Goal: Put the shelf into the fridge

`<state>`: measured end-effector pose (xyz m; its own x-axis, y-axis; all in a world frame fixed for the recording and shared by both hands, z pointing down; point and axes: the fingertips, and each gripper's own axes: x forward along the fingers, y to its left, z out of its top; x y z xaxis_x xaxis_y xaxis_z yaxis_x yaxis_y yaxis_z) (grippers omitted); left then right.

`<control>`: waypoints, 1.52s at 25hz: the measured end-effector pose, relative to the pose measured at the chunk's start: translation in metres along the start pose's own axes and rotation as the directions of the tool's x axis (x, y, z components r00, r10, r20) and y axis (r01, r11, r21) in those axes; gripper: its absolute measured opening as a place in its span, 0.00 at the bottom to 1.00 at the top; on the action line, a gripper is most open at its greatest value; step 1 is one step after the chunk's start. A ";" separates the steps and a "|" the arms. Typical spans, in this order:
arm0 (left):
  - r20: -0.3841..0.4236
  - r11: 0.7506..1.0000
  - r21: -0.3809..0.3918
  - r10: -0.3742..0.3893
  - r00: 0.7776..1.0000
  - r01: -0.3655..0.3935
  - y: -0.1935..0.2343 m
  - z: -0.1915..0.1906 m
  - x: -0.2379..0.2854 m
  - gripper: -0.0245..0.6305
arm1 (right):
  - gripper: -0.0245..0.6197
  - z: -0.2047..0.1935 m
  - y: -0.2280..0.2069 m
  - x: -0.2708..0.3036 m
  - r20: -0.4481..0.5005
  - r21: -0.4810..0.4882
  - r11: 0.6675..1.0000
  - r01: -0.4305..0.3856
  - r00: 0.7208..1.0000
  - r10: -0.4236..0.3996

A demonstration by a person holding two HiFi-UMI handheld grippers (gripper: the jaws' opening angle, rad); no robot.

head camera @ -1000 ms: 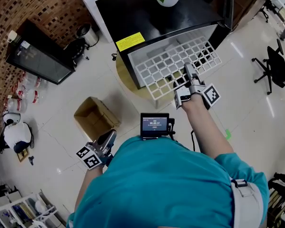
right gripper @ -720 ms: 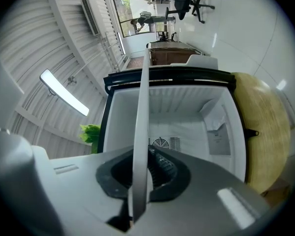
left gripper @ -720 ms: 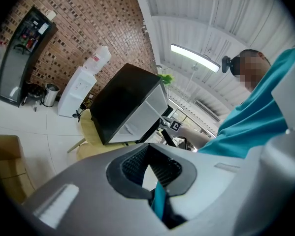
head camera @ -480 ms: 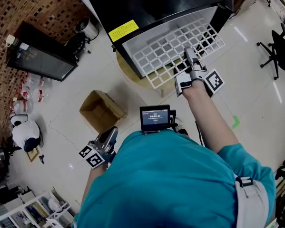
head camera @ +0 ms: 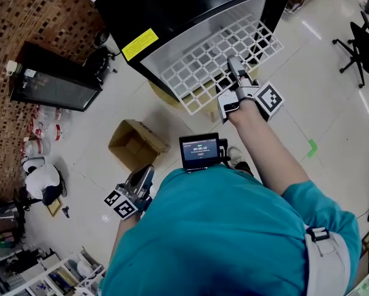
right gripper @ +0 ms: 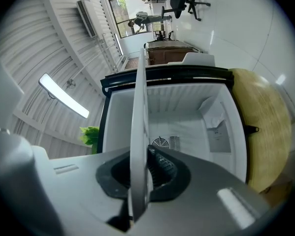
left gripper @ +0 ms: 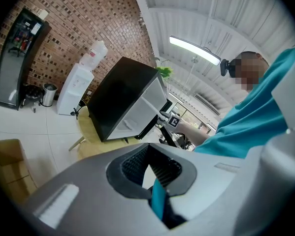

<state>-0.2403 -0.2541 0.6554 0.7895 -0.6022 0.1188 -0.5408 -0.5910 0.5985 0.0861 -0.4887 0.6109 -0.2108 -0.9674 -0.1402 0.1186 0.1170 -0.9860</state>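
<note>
— Holding the left tool [head camera: 142, 180] shut and empty by my hip. The right tool [head camera: 235, 73] is clamped on the near edge of the white wire-grid shelf [head camera: 199, 63].
— Any progress?
— Yes, the shelf sits deeper than a second ago, its far part entering the open black fridge [head camera: 172, 11]. I'd keep pushing level.

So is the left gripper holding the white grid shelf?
No, the left gripper is far from it; the right gripper clamps the shelf.
</note>
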 end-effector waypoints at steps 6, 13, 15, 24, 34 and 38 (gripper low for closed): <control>-0.017 1.000 -0.013 0.004 1.000 -0.004 0.008 0.021 0.007 0.03 | 0.08 -0.004 0.005 0.020 -0.003 -0.002 1.000 0.023 1.000 -0.023; -0.020 1.000 -0.005 -0.005 1.000 0.005 0.006 0.006 0.011 0.04 | 0.08 -0.010 0.004 0.016 0.005 0.026 1.000 0.001 1.000 -0.001; -0.021 1.000 -0.009 -0.005 1.000 0.004 0.008 0.004 0.011 0.04 | 0.08 -0.012 0.004 0.019 0.006 0.028 1.000 -0.005 1.000 0.004; -0.019 1.000 -0.020 -0.011 1.000 0.010 0.010 0.008 0.013 0.03 | 0.08 -0.023 0.024 0.047 -0.007 0.062 0.997 -0.038 0.999 0.038; -0.002 1.000 -0.024 -0.007 1.000 0.007 0.012 -0.003 0.012 0.04 | 0.07 -0.030 0.013 0.070 -0.047 0.059 0.998 -0.015 0.999 0.018; 0.003 1.000 -0.025 0.000 1.000 0.001 0.009 0.001 0.012 0.04 | 0.07 -0.030 0.015 0.085 -0.055 0.054 0.998 -0.014 0.998 0.017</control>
<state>-0.2362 -0.2675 0.6614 0.7888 -0.6037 0.1159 -0.5329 -0.5776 0.6184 0.0408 -0.5629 0.5820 -0.2617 -0.9516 -0.1612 0.1740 0.1178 -0.9777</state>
